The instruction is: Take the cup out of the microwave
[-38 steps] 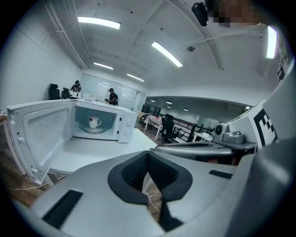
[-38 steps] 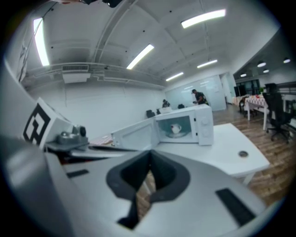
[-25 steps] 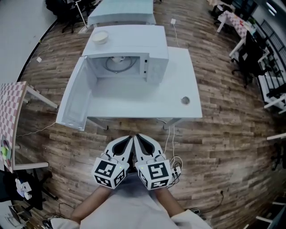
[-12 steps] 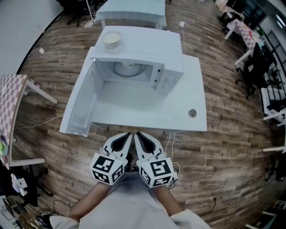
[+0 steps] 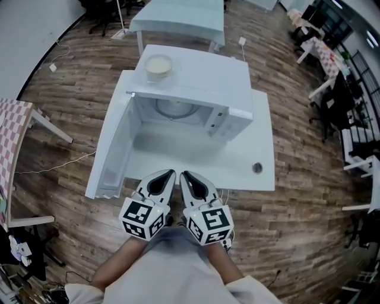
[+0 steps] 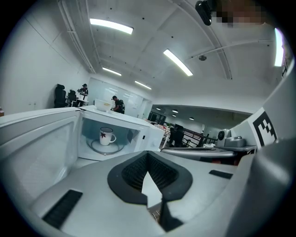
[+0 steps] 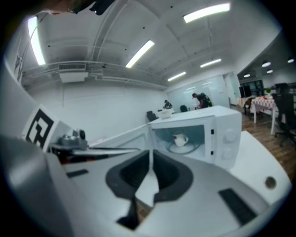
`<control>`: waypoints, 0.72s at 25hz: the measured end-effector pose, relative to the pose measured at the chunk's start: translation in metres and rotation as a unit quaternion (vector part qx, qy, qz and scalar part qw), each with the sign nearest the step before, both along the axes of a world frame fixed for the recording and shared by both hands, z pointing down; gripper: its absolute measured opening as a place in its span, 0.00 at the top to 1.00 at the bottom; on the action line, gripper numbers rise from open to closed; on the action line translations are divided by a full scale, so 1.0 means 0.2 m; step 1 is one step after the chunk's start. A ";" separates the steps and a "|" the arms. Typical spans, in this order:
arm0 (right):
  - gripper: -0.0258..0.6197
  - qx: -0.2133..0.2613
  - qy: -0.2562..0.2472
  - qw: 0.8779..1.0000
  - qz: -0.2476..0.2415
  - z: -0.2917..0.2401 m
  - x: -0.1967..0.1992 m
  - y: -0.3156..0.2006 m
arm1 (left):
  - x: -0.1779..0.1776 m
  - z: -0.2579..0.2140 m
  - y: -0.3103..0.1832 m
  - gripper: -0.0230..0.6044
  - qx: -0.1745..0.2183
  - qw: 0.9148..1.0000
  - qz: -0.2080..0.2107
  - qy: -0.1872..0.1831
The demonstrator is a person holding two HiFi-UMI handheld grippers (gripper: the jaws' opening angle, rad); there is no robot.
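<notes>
A white cup (image 6: 107, 135) with a red mark stands upright on the glass turntable inside the open microwave (image 5: 190, 113); the right gripper view has the cup (image 7: 179, 138) too. In the head view the microwave's roof hides it. The microwave door (image 5: 113, 145) is swung wide to the left. My left gripper (image 5: 168, 174) and right gripper (image 5: 184, 175) hover side by side at the table's near edge, well short of the cup. Both are shut, with nothing between the jaws.
A white bowl (image 5: 159, 66) sits on top of the microwave. The white table (image 5: 261, 142) has a round cable hole (image 5: 257, 168) near its front right corner. Another table (image 5: 178, 15) stands behind, a checkered one (image 5: 9, 148) at the left, over wooden flooring.
Both grippers have come forward together towards the table and microwave, which now sit closer and lower in the head view. The jaws stay shut.
</notes>
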State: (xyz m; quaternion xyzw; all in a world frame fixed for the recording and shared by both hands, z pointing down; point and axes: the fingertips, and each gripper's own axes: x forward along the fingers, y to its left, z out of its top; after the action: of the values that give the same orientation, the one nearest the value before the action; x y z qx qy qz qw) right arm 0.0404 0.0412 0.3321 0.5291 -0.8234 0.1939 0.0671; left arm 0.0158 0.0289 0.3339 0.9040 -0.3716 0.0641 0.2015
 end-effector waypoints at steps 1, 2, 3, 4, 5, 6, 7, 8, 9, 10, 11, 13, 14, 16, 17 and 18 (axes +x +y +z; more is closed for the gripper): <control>0.92 0.003 0.001 1.000 0.001 -0.01 -0.02 -0.03 | -0.02 -0.01 -0.03 0.95 0.002 1.000 0.000 0.001; 0.92 0.006 0.003 1.000 0.001 -0.01 -0.03 -0.06 | -0.03 -0.01 -0.06 0.95 0.004 1.000 -0.001 0.003; 0.92 0.008 0.004 1.000 0.001 -0.02 -0.05 -0.08 | -0.05 -0.02 -0.09 0.95 0.004 1.000 0.000 0.005; 0.92 0.009 0.005 1.000 0.000 -0.02 -0.06 -0.11 | -0.06 -0.02 -0.12 0.95 0.005 1.000 0.001 0.008; 0.92 0.011 0.006 1.000 0.000 -0.02 -0.07 -0.13 | -0.07 -0.03 -0.14 0.95 0.005 1.000 0.002 0.011; 0.92 0.012 0.007 1.000 0.000 -0.02 -0.09 -0.15 | -0.08 -0.03 -0.16 0.95 0.006 1.000 0.002 0.013; 0.92 0.013 0.008 1.000 0.000 -0.02 -0.10 -0.16 | -0.09 -0.04 -0.18 0.95 0.007 1.000 0.003 0.015; 0.92 0.013 0.008 1.000 0.000 -0.02 -0.11 -0.18 | -0.10 -0.04 -0.20 0.95 0.008 1.000 0.003 0.016; 0.92 0.013 0.007 1.000 -0.001 -0.02 -0.12 -0.19 | -0.11 -0.04 -0.22 0.95 0.009 1.000 0.003 0.018; 0.92 0.012 0.005 1.000 -0.001 -0.01 -0.12 -0.20 | -0.12 -0.04 -0.23 0.95 0.010 1.000 0.004 0.019; 0.92 0.012 0.002 1.000 0.001 -0.01 -0.13 -0.22 | -0.12 -0.04 -0.25 0.95 0.011 1.000 0.005 0.020; 0.92 0.015 -0.002 1.000 0.006 -0.01 -0.12 -0.25 | -0.12 -0.03 -0.27 0.95 0.012 1.000 0.007 0.018; 0.92 0.018 -0.001 1.000 0.008 -0.01 -0.12 -0.27 | -0.12 -0.02 -0.28 0.95 0.012 1.000 0.008 0.016; 0.92 0.022 0.002 1.000 0.009 -0.01 -0.11 -0.31 | -0.11 0.00 -0.31 0.95 0.010 1.000 0.010 0.016; 0.92 0.023 0.005 1.000 0.009 -0.01 -0.11 -0.33 | -0.10 0.00 -0.32 0.95 0.008 1.000 0.011 0.016; 0.92 0.024 0.006 1.000 0.008 -0.01 -0.11 -0.34 | -0.10 0.01 -0.32 0.95 0.007 1.000 0.010 0.017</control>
State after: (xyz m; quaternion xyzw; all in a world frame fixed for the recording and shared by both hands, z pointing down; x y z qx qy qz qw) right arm 0.0175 -0.0273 0.3307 0.5384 -0.8231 0.1712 0.0578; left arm -0.0036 -0.0358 0.3355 0.9099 -0.3595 0.0483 0.2010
